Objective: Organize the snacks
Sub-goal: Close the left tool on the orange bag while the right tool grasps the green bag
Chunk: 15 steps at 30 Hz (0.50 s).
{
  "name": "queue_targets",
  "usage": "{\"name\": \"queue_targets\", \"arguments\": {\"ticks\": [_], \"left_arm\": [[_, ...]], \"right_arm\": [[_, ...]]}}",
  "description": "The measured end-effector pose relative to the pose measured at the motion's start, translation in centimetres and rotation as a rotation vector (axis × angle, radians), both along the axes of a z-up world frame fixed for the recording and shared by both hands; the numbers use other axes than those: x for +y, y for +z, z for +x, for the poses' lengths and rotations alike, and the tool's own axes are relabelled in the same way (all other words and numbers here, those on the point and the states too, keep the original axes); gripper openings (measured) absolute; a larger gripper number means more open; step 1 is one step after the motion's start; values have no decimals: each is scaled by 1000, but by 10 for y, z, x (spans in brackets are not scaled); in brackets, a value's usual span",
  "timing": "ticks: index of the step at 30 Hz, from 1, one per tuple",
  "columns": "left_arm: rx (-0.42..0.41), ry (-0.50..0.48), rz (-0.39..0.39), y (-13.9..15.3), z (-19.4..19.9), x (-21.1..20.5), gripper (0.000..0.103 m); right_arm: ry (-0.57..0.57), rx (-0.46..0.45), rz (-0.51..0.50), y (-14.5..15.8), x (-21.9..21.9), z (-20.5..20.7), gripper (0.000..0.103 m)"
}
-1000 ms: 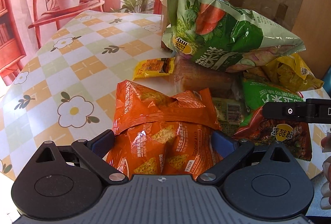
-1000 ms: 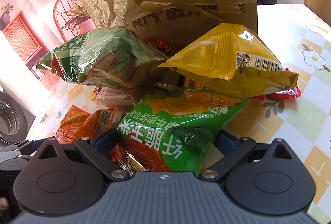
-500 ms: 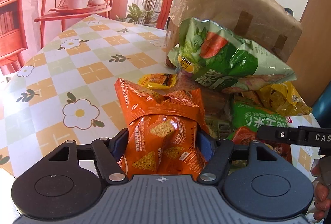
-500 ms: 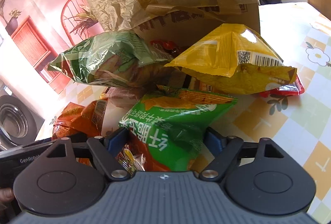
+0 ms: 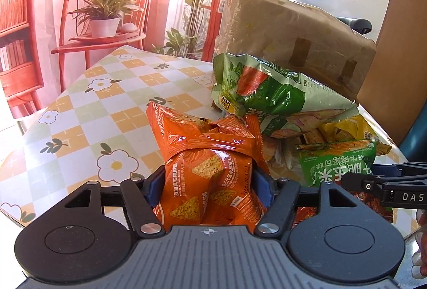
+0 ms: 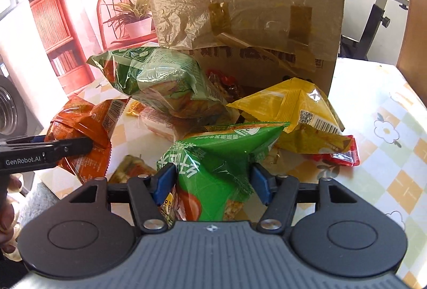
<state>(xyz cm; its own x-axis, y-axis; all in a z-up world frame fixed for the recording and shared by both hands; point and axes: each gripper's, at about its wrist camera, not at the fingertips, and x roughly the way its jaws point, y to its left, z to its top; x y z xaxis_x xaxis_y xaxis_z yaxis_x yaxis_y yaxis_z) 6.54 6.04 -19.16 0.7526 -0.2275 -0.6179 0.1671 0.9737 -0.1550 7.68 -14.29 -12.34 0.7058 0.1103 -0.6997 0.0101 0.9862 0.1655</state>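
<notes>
Snacks sit heaped on the flower-checked tablecloth (image 5: pixel 88 113) in front of the taped brown cardboard box (image 6: pixel 248 19). Left gripper (image 5: pixel 208 185) jaws have just been closing and now pinch the crinkled orange foil chip bag (image 5: pixel 205 155). Right gripper (image 6: pixel 212 182) jaws have just been closing too, pinching the bright green foil snack bag (image 6: pixel 213 155). Versus a second ago: both tongs were spread around resting bags; now both bags look lifted off the pile. Likely means pick step done, sorting placement next. Big pale green veggie-crisp bag (image 5: pixel 269 94) stays on the heap.
</notes>
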Motion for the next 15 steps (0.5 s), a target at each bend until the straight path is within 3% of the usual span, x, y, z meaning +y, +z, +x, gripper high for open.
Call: {"name": "queue_targets", "arguments": {"ticks": [4,6,9,15], "left_arm": [[19,-9,15,-7,1,-3,70],[31,-7,16,-9,2,-2,70],[48,3,4,-13,5,3,70],[63,0,3,-18,6,3,70]], "right_arm": [[3,41,83,-13,-8,10,69],[-18,55,139,-21,-14,14,78],[-55,70,255,-32,-27,18,85],[-113,84,413,-44,-38,25,91]]}}
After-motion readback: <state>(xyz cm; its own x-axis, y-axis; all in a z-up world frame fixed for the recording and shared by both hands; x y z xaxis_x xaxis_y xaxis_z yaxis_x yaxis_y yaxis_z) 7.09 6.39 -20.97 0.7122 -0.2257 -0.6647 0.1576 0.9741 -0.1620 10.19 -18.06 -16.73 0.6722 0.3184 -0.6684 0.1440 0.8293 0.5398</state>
